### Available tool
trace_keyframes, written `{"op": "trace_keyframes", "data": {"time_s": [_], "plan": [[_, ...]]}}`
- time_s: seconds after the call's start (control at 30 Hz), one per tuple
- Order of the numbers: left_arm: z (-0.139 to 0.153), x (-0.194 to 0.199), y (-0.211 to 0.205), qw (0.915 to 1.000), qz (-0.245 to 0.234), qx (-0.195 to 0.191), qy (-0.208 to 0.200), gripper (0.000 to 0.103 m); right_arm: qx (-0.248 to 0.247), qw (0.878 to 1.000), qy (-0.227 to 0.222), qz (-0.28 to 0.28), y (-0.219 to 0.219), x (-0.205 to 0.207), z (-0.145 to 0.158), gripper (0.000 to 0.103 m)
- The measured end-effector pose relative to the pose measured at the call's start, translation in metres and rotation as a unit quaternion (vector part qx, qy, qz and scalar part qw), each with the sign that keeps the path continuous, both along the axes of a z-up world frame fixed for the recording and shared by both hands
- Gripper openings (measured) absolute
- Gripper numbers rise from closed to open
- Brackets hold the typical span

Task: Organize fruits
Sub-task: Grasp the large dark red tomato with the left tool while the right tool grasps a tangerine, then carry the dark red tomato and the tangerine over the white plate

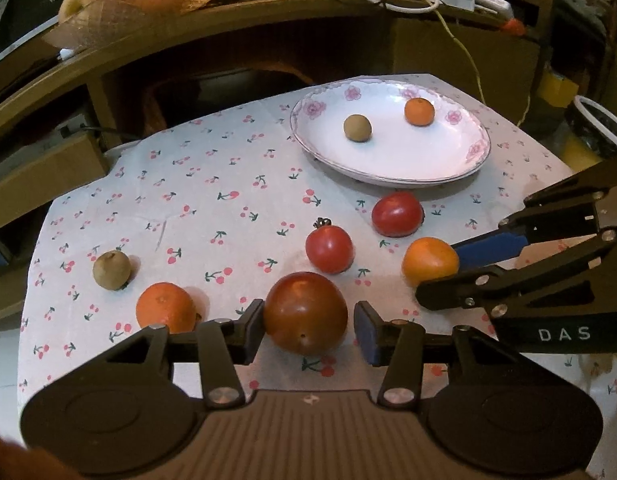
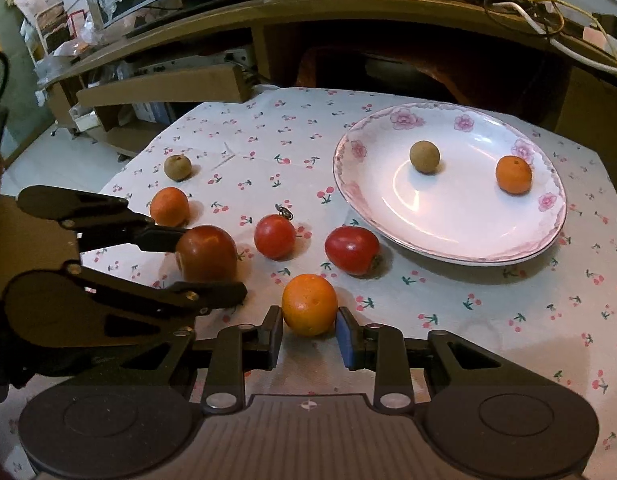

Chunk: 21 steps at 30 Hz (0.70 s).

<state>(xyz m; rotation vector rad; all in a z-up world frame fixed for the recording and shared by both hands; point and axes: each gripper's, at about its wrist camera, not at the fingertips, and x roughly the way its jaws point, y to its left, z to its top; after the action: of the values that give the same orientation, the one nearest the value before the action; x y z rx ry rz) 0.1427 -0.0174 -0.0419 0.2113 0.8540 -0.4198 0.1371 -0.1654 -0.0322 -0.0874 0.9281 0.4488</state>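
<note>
My left gripper (image 1: 308,330) is open around a dark red tomato (image 1: 305,312) on the cherry-print cloth; its left pad touches the tomato, the right pad stands a little off. My right gripper (image 2: 309,338) is open around an orange (image 2: 309,310), pads close on both sides. The left gripper also shows in the right wrist view (image 2: 206,266). Two red tomatoes (image 2: 274,237) (image 2: 351,250), another orange (image 2: 169,206) and a brown longan (image 2: 177,167) lie on the cloth. The floral plate (image 2: 548,236) holds a longan (image 2: 424,156) and a small orange (image 2: 513,174).
A wooden desk (image 2: 348,12) with cables and a fruit bowl (image 1: 108,4) stands behind the table. A cardboard box (image 2: 160,90) sits at the back left. The cloth's edges (image 1: 40,248) drop off left and front.
</note>
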Motion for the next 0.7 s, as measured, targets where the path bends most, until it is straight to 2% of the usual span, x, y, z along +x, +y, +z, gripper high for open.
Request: {"op": "trace_keyframes", "data": {"time_s": [0.13, 0.27, 0.53, 0.7], "plan": [[-0.001, -0.001, 0.001, 0.9999, 0.009, -0.002, -0.008, 0.046, -0.003, 1.000, -0.001, -0.002, -0.003, 0.001, 0.001, 0.031], [0.001, -0.005, 0.004, 0.9997, 0.016, -0.016, 0.001, 0.046, -0.004, 1.000, 0.001, 0.001, -0.006, -0.002, 0.000, 0.030], [0.015, -0.040, -0.010, 0.9996, -0.023, -0.014, 0.006, 0.046, -0.015, 1.000, 0.012, -0.014, -0.013, -0.038, 0.008, 0.030], [0.012, -0.066, -0.014, 0.9991, -0.032, -0.009, 0.026, 0.046, -0.027, 0.999, 0.016, -0.025, -0.020, -0.064, 0.006, 0.030]]}}
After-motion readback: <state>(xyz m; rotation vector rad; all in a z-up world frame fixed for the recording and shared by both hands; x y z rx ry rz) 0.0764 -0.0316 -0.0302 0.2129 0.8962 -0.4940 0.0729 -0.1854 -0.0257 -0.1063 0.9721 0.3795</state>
